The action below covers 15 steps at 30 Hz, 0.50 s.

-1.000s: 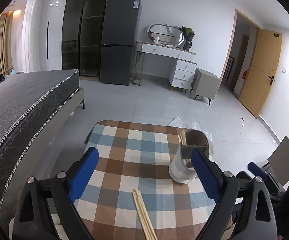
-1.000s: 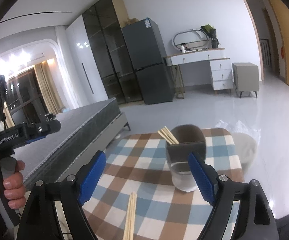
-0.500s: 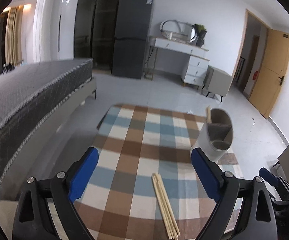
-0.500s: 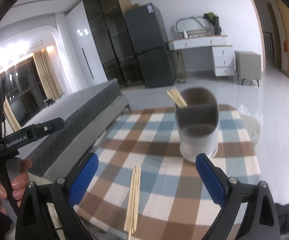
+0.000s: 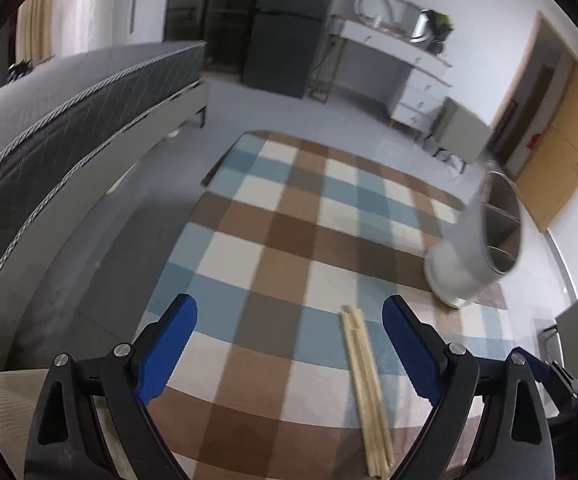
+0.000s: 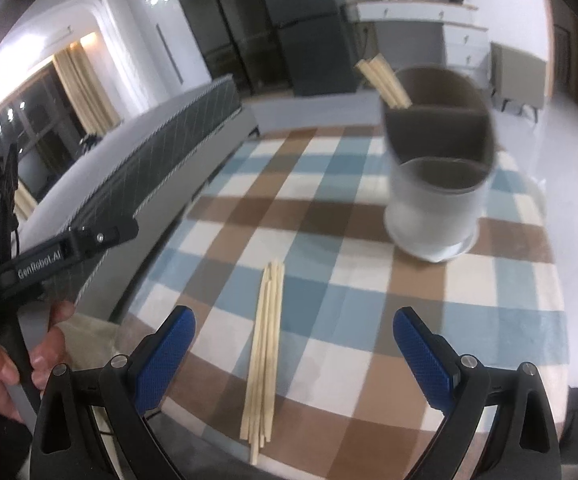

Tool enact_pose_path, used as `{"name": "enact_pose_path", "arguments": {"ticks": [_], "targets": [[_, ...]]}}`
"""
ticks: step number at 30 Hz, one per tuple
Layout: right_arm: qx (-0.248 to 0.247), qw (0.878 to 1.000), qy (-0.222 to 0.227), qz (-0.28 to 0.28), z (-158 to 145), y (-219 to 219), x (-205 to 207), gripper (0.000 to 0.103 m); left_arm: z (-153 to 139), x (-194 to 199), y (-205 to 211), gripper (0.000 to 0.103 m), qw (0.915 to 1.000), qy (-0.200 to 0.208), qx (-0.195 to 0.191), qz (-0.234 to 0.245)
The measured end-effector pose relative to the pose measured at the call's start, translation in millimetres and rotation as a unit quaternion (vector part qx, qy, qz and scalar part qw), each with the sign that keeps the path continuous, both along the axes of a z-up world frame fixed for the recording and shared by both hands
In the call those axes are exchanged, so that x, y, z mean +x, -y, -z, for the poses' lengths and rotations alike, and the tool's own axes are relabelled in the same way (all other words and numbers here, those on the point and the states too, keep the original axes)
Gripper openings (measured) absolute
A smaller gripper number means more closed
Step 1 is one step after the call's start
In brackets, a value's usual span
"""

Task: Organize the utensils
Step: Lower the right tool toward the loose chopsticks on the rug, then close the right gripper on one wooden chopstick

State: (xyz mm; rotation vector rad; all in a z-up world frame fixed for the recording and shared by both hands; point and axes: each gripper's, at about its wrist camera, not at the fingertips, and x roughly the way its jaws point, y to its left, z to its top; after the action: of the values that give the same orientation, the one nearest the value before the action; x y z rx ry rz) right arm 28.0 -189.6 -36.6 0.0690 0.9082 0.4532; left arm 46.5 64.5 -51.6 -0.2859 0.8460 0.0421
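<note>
"GenRobot.AI" is printed on the left gripper [image 6: 55,258]; both it and the right gripper [image 6: 293,354] stand wide apart, empty. Slim wooden chopsticks [image 6: 264,350] lie near the checked tablecloth's [image 6: 329,216] near edge. A round, divided holder [image 6: 437,176] holding more chopsticks stands towards the far right corner.

I count one holder [image 6: 437,208] with three compartments, standing on one checked cloth [image 6: 329,216]. One bundle of chopsticks [image 6: 265,348] lies on the cloth; the sticks are too blurred for an exact count. A second bundle [image 6: 383,80] stands in the holder. Two grippers [image 5: 289,340] [image 6: 293,344] are in view.
</note>
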Motion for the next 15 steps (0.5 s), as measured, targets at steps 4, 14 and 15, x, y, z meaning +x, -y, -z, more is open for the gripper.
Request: {"name": "enact_pose_path", "arguments": {"ticks": [4, 14, 15], "targets": [[-0.01, 0.999, -0.037, -0.024, 12, -19, 26, 0.098, 4, 6, -14, 0.091, 0.9996, -0.013, -0.006, -0.024], [-0.112, 0.98, -0.126, -0.11, 62, -86, 104, 0.045, 18, 19, -47, 0.091, 0.9948, -0.054, -0.049, -0.071], [-0.121, 0.976, -0.134, -0.118, 68, -92, 109, 0.035, 19, 20, -49, 0.091, 0.9943, -0.057, -0.053, -0.073]]}}
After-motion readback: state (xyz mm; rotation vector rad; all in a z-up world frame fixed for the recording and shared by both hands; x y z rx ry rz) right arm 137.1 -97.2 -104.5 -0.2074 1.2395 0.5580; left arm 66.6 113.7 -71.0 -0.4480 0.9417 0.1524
